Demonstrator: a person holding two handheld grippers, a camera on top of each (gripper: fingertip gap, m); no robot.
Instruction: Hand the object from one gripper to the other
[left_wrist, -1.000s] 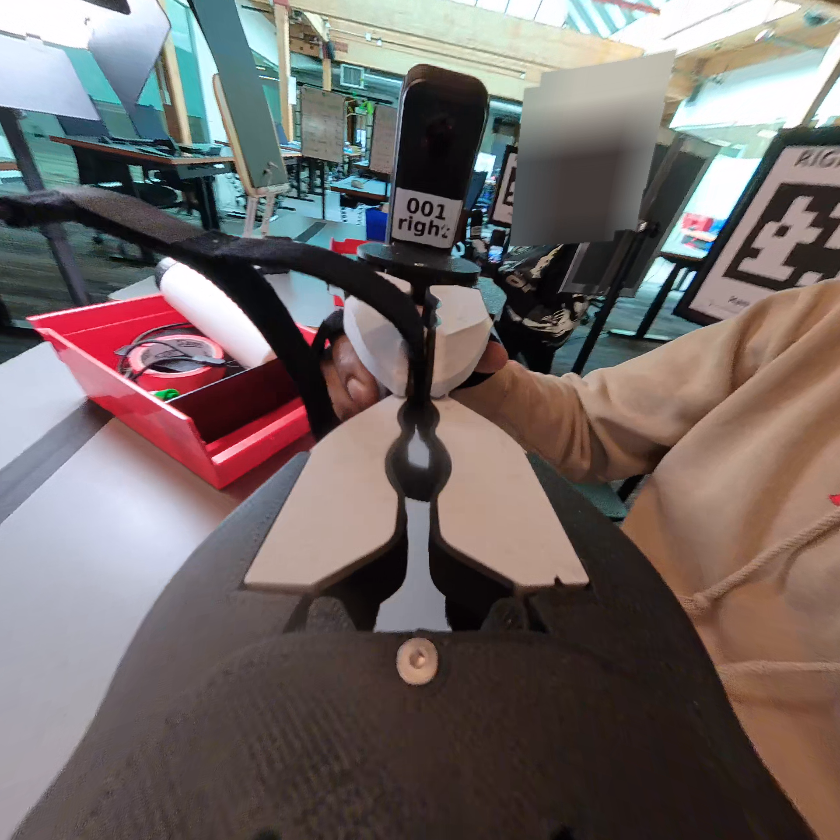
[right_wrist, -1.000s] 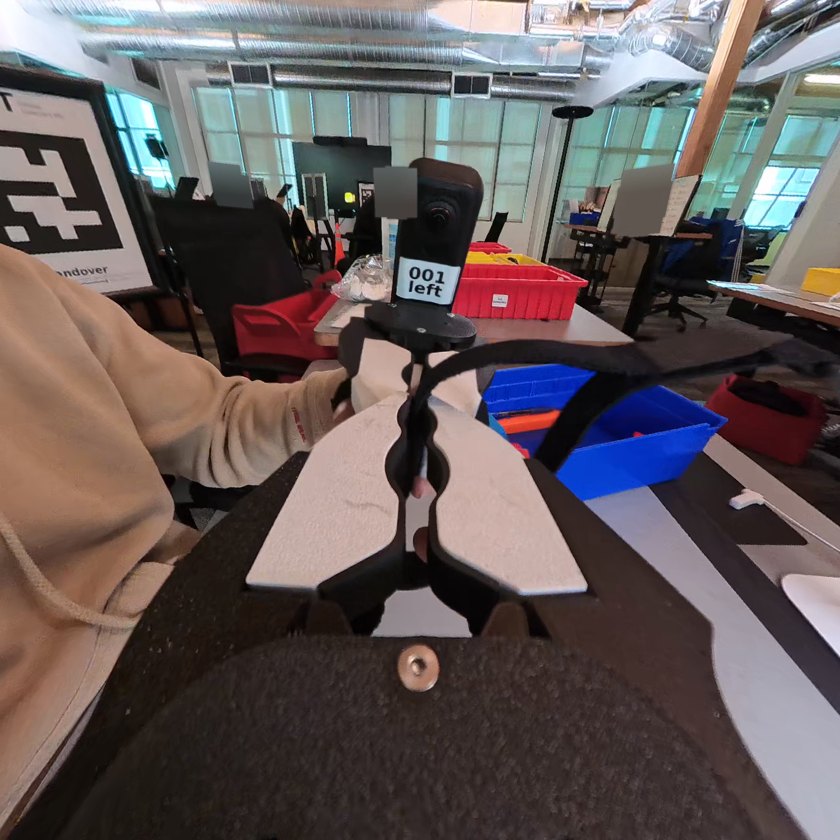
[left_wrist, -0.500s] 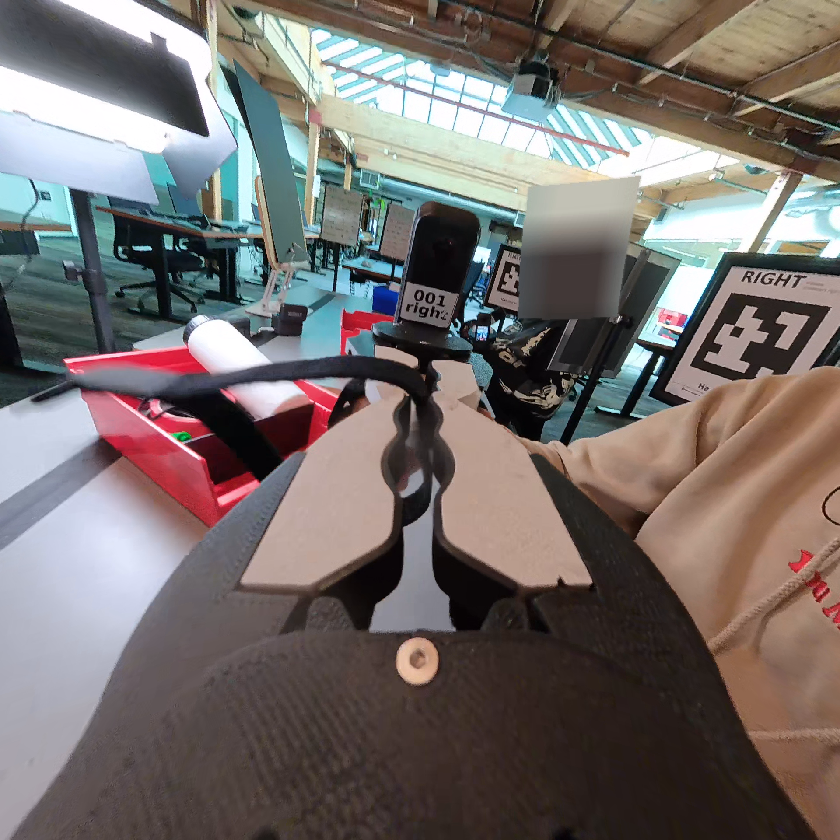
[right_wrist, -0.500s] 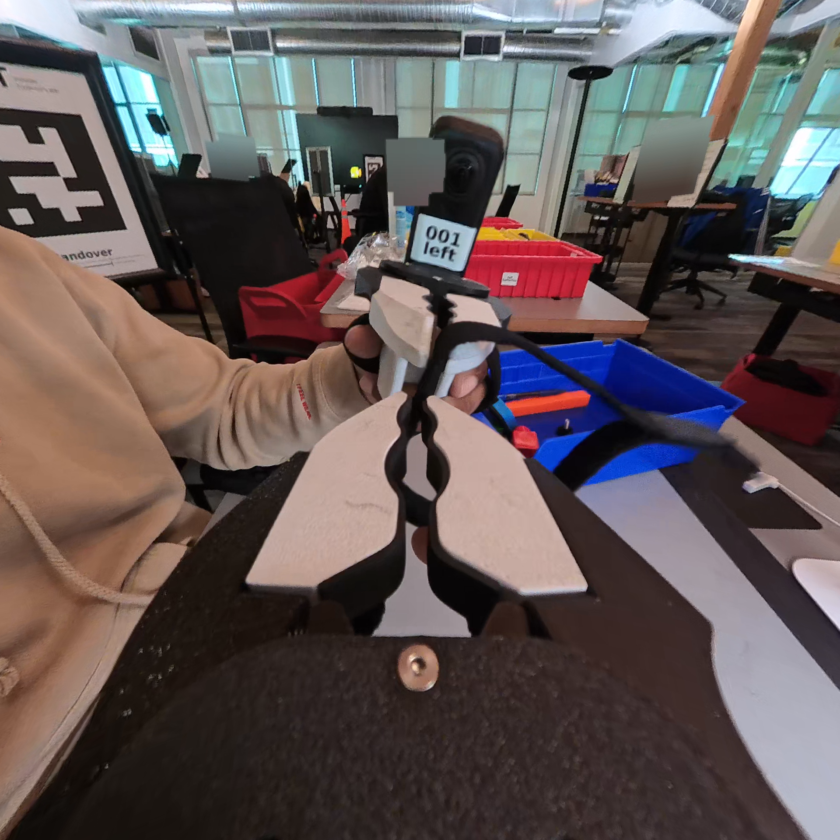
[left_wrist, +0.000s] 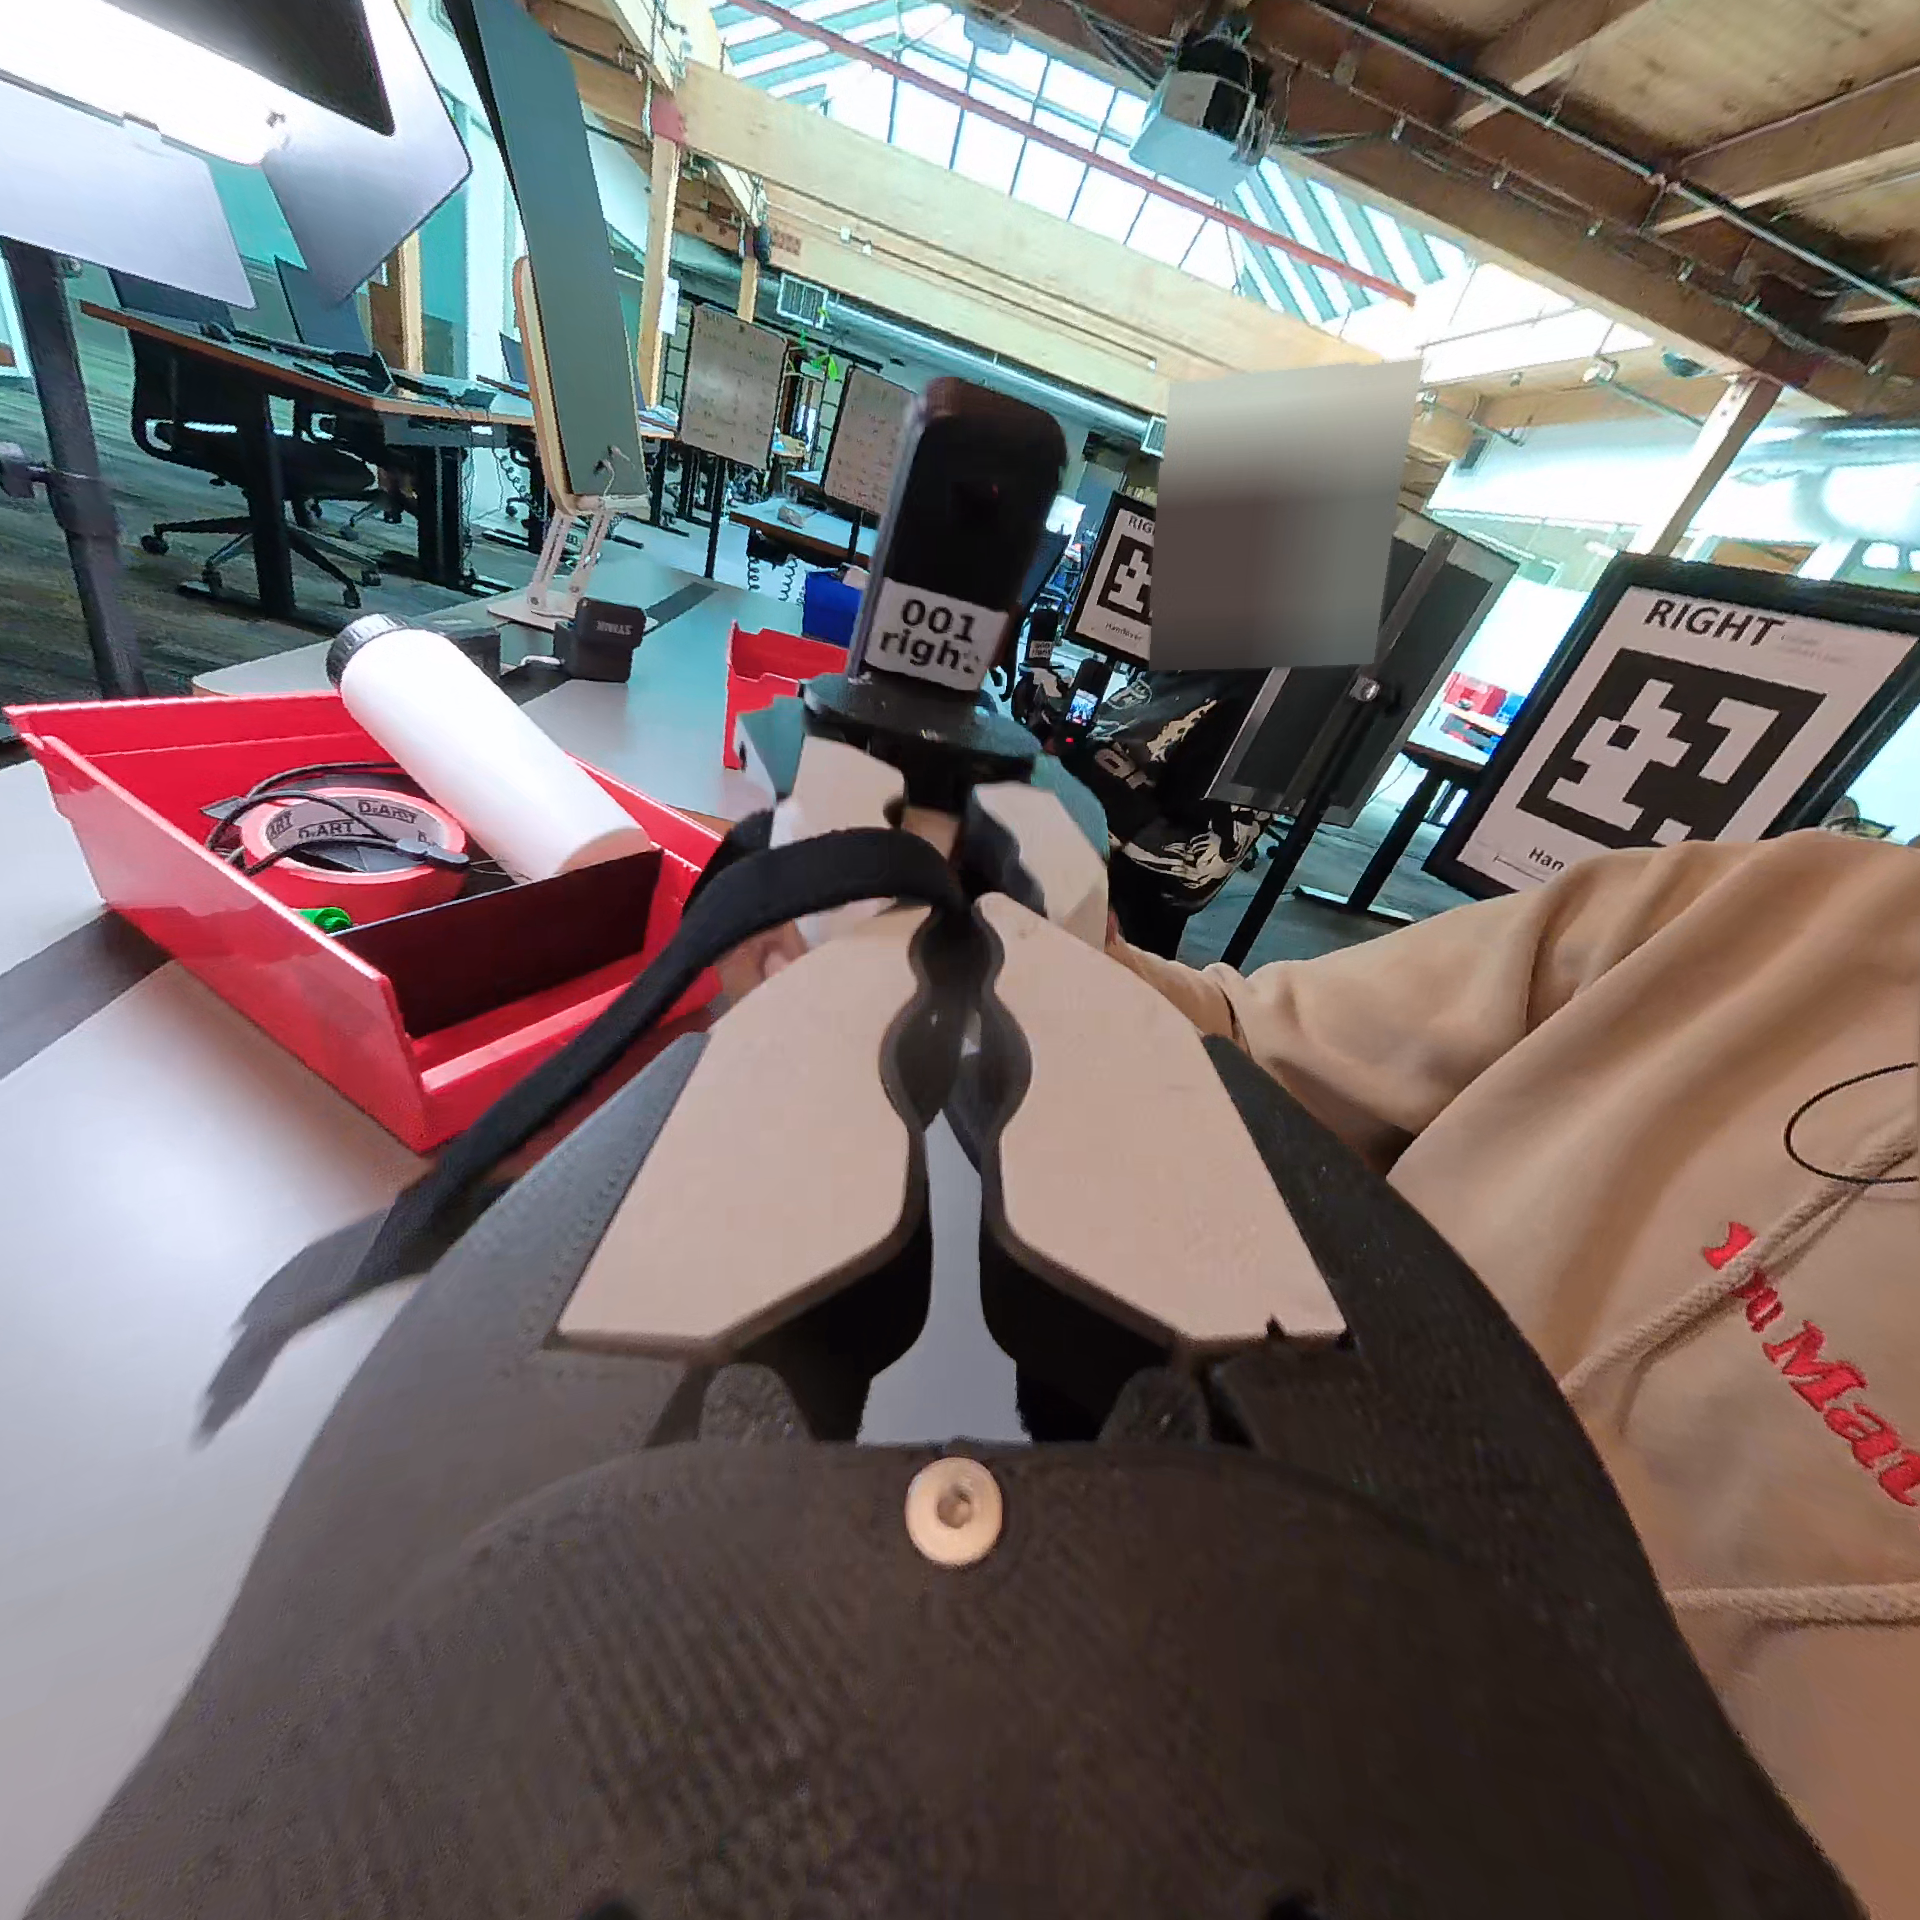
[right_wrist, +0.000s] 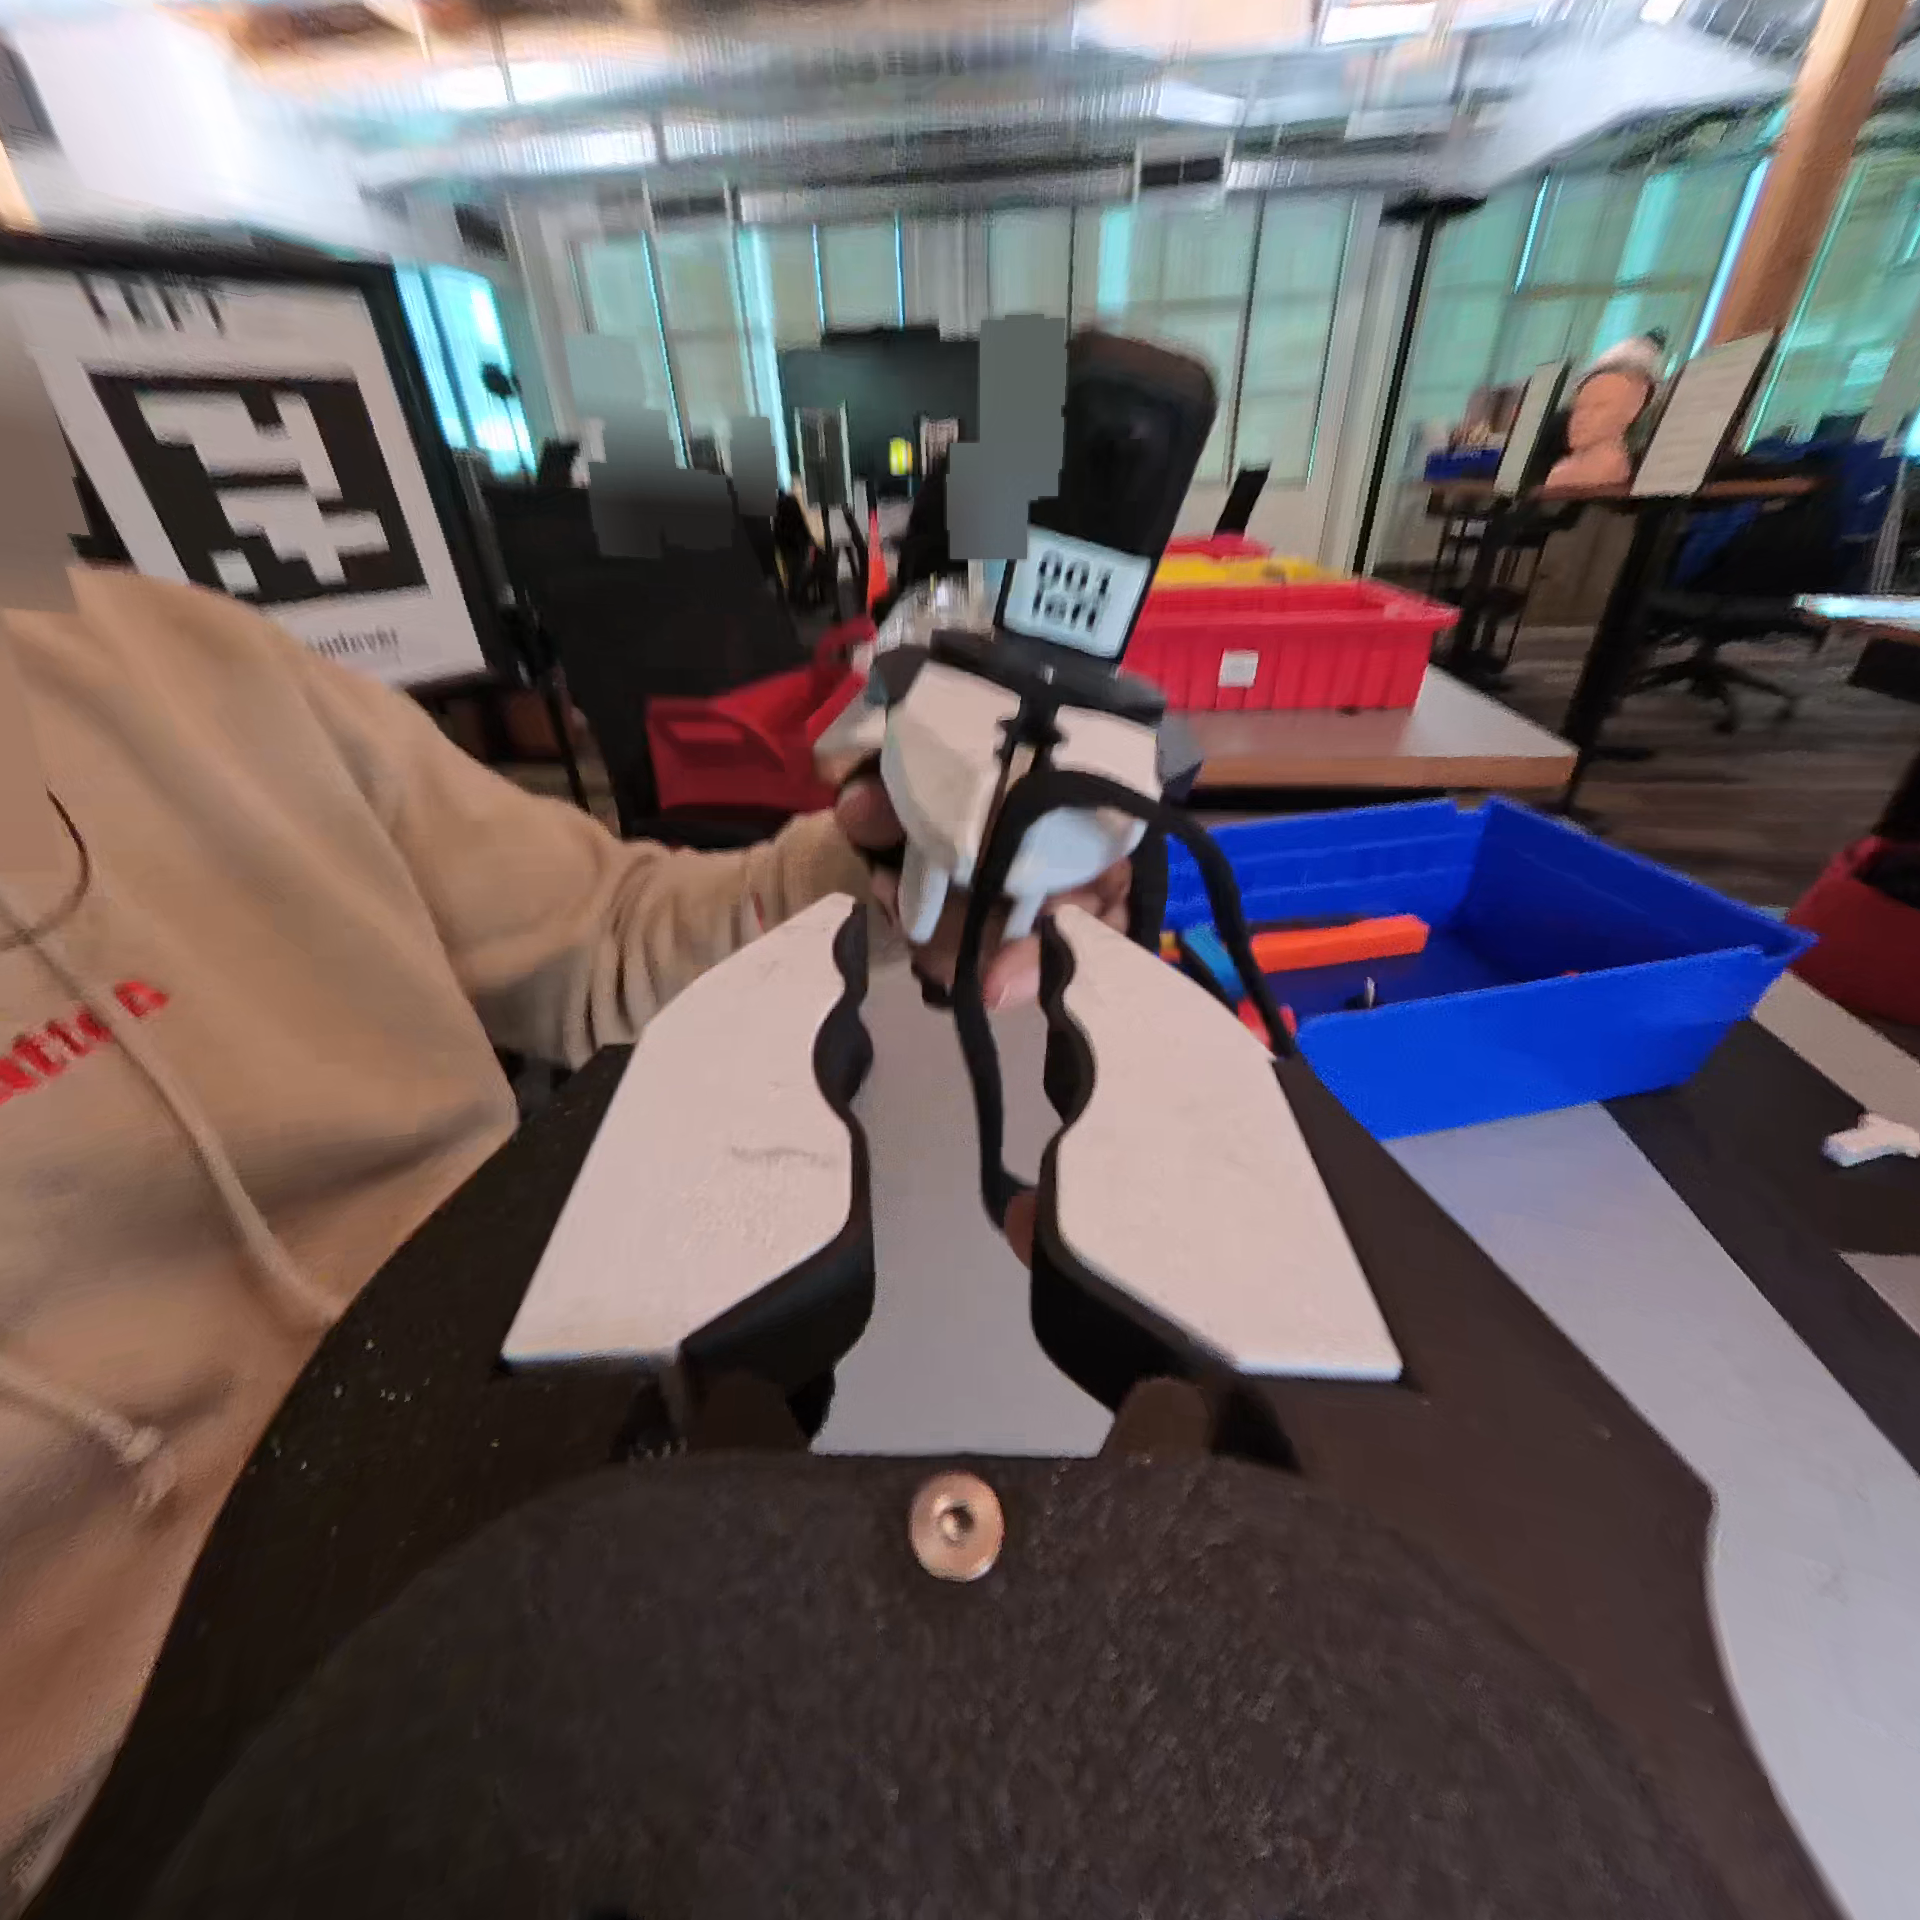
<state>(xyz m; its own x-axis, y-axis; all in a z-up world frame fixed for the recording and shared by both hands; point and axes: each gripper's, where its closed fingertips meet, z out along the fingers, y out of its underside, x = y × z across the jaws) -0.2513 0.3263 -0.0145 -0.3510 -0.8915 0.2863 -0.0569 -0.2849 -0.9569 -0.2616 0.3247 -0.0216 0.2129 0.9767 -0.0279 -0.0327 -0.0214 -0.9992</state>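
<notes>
The object is a black fabric strap (left_wrist: 644, 997). My left gripper (left_wrist: 951, 914) is shut on one end of it, and the rest droops left toward the grey table (left_wrist: 156, 1195). In the right wrist view the strap (right_wrist: 977, 1039) hangs from the left gripper (right_wrist: 1003, 821) down into the gap of my right gripper (right_wrist: 951, 925). My right gripper is open, with its fingers on either side of the strap. The right gripper (left_wrist: 930, 831) also shows just beyond my left fingertips, facing them.
A red bin (left_wrist: 260, 935) at the left holds a red tape roll (left_wrist: 343, 842) and a white bottle (left_wrist: 478, 758). A blue bin (right_wrist: 1558, 1029) with small items stands at the right. The person's beige sleeve (right_wrist: 416, 831) reaches across. Marker boards (left_wrist: 1683, 748) stand behind. Left and right tips are no more than a few centimetres apart.
My right gripper has opened and let go of the strap. The left gripper stays shut on it. The strap's free length has dropped from level to hanging toward the table.
</notes>
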